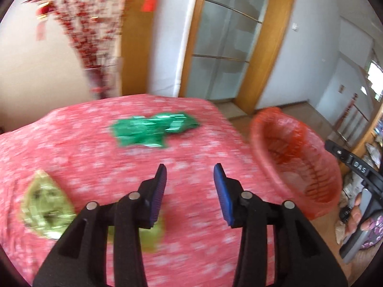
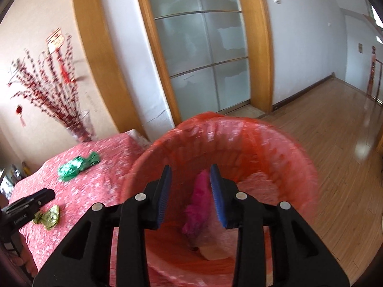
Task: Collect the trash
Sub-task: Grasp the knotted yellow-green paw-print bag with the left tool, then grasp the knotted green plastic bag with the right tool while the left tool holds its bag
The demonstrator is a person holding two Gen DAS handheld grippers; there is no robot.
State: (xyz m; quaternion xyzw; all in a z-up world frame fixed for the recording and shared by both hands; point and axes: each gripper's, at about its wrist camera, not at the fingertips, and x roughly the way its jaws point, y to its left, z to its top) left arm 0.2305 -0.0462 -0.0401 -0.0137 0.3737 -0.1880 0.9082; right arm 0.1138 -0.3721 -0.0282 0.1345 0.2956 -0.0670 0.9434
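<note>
Red tablecloth left; only right view shows pink wrapper binned; both jaws released.

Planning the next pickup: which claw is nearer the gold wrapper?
Left. The left claw hangs open right beside the gold wrapper; the right claw is off the table, over the red bin.

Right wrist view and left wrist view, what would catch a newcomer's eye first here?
The red bin fills the right wrist view, with a magenta wrapper inside it, seen between the open fingers of the right gripper. On the pink tablecloth lie a green wrapper toward the far side and a gold wrapper nearer, beside the open left gripper. A vase of red branches stands behind the table.
</note>
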